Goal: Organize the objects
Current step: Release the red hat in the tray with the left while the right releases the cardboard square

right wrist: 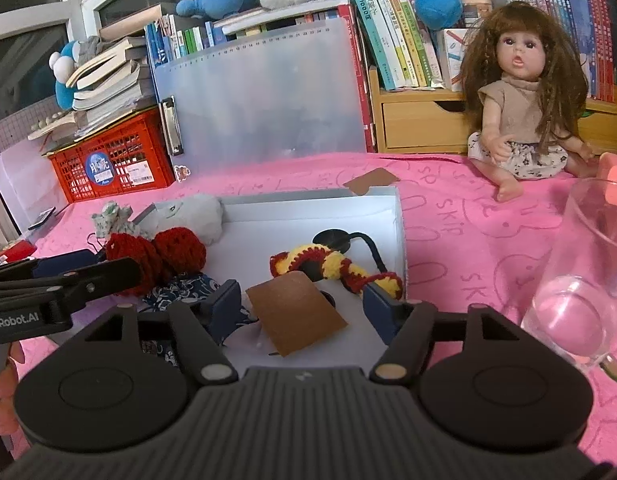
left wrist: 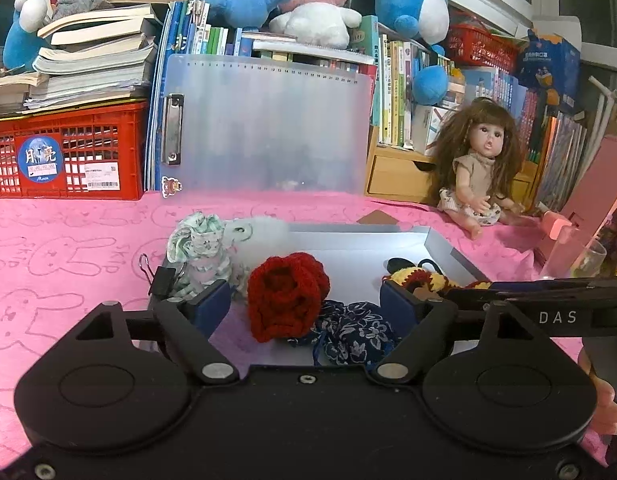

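Observation:
A shallow white box (left wrist: pixel 440 242) (right wrist: pixel 388 200) lies on the pink cloth. In it lie a red crocheted flower (left wrist: pixel 286 298) (right wrist: pixel 176 252), a dark blue floral scrunchie (left wrist: pixel 360 332) (right wrist: pixel 180 286), a yellow-and-red crocheted band (left wrist: pixel 428 278) (right wrist: pixel 332 264), a black cable (right wrist: pixel 368 246) and a brown card (right wrist: pixel 296 312). A green-white scrunchie (left wrist: pixel 196 242) (right wrist: pixel 112 218) and a grey fluffy toy (left wrist: pixel 260 232) (right wrist: pixel 196 216) lie at the box's left rim. My left gripper (left wrist: pixel 306 298) is open around the red flower. My right gripper (right wrist: pixel 304 300) is open over the brown card.
A doll (left wrist: pixel 480 172) (right wrist: pixel 520 92) sits at the back right. A clear glass (right wrist: pixel 584 272) (left wrist: pixel 576 256) stands right of the box. A red crate (left wrist: pixel 68 152) (right wrist: pixel 112 160), a clipboard (left wrist: pixel 264 124), books and plush toys line the back. A binder clip (left wrist: pixel 160 278) lies left of the box.

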Tool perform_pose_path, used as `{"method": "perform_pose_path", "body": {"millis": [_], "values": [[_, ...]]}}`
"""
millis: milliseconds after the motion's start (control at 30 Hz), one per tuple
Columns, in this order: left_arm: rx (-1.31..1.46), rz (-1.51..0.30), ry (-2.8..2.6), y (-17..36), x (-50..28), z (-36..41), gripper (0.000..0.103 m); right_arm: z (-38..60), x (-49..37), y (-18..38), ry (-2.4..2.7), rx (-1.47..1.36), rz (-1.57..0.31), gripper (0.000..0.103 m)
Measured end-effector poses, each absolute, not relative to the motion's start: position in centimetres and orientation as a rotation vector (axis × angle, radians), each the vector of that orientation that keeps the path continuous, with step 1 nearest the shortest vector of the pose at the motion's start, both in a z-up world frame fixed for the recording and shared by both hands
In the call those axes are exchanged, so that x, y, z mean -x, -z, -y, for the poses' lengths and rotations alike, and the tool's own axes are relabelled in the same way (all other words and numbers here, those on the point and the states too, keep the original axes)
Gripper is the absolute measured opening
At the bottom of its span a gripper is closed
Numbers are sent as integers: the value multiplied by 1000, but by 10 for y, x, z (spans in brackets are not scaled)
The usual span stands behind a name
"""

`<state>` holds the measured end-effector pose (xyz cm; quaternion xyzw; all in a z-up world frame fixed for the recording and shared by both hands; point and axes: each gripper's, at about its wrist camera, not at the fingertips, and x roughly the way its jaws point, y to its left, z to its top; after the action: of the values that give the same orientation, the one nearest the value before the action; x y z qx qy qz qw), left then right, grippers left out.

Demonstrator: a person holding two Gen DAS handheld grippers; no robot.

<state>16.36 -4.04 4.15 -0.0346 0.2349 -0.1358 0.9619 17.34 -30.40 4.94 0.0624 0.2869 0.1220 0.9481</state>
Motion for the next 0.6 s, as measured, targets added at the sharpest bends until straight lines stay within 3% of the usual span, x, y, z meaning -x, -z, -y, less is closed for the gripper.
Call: {"method": "perform_pose_path", "body": {"millis": [600], "values": [[71, -443, 307, -56, -136, 35, 95, 305, -150, -62, -228, -104, -541, 91]]}}
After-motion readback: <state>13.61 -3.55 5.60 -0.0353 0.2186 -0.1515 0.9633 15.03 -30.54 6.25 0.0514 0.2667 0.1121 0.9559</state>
